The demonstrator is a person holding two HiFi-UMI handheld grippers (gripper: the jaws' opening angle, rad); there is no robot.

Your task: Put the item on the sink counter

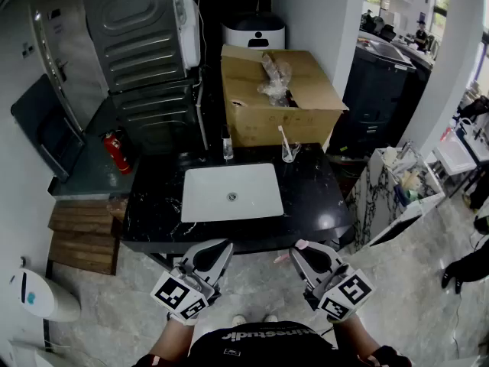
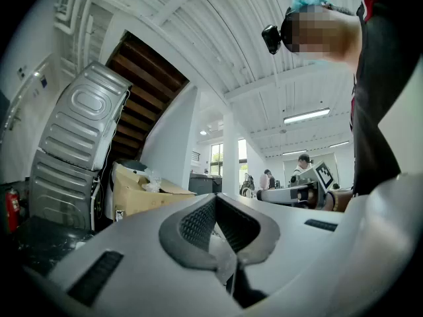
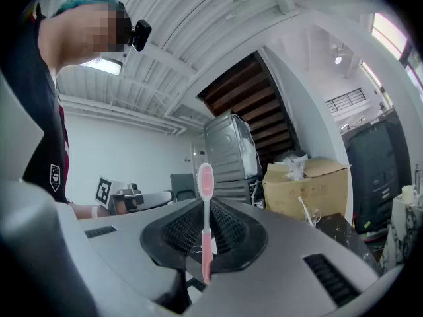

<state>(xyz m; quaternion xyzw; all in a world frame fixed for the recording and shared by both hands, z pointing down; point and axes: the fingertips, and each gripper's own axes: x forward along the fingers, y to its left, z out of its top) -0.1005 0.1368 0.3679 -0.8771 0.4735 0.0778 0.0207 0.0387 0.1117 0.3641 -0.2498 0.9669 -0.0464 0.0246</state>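
A pink toothbrush point(image 3: 205, 222) stands upright between the jaws of my right gripper point(image 3: 206, 243), which is shut on it; in the head view its pink end point(image 1: 300, 245) pokes out of the right gripper point(image 1: 304, 252). My left gripper point(image 1: 216, 251) is shut with nothing between its pads point(image 2: 198, 223). Both are held low, in front of the black marble sink counter point(image 1: 313, 189) with its white basin point(image 1: 231, 192). A glass with a toothbrush point(image 1: 289, 150) and a small bottle point(image 1: 227, 145) stand at the counter's back edge.
A cardboard box point(image 1: 275, 94) with crumpled plastic sits behind the counter. Stacked grey appliances point(image 1: 141, 52) and a red fire extinguisher point(image 1: 116, 151) are at the left. A marble-patterned cabinet point(image 1: 390, 193) stands to the right. Wooden steps point(image 1: 82, 235) lie at the lower left.
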